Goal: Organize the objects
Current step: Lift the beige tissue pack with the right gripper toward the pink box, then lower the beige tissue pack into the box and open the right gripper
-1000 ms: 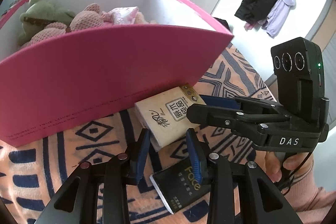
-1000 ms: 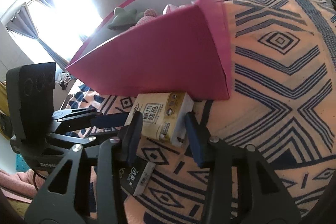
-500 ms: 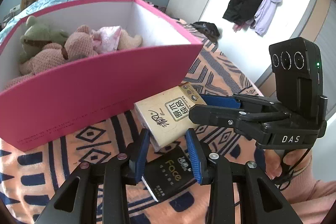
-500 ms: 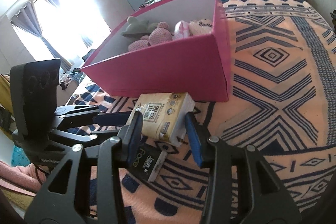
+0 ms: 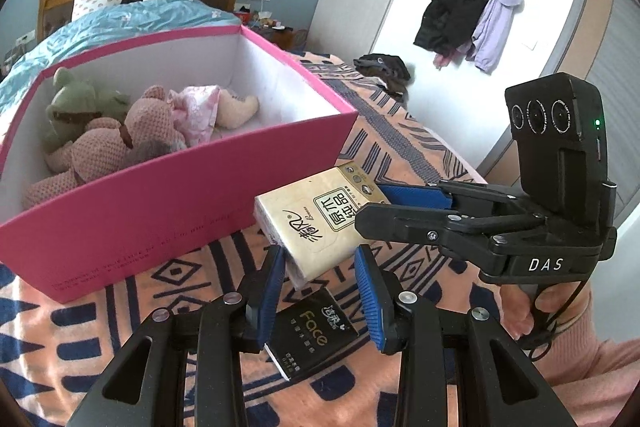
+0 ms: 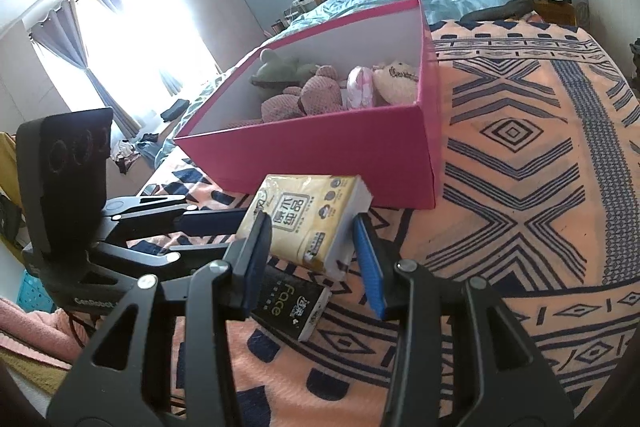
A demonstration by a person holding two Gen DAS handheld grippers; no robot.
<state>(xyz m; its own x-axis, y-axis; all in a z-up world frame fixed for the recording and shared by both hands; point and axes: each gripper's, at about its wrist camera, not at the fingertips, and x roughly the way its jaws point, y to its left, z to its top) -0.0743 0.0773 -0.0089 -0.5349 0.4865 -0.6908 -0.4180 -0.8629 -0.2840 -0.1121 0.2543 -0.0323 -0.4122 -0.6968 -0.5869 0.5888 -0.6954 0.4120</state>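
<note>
Jaws on tissue pack point(image 6: 308, 223), underside hidden

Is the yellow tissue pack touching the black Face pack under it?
Cannot tell. In both wrist views the yellow tissue pack overlaps the black Face pack; neither shows the contact or gap.

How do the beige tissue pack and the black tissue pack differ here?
The beige tissue pack is lifted and tilted between the right tongs; the black tissue pack lies on the blanket. Beige looks thicker than black. Both are rectangular soft packs outside the pink box.
</note>
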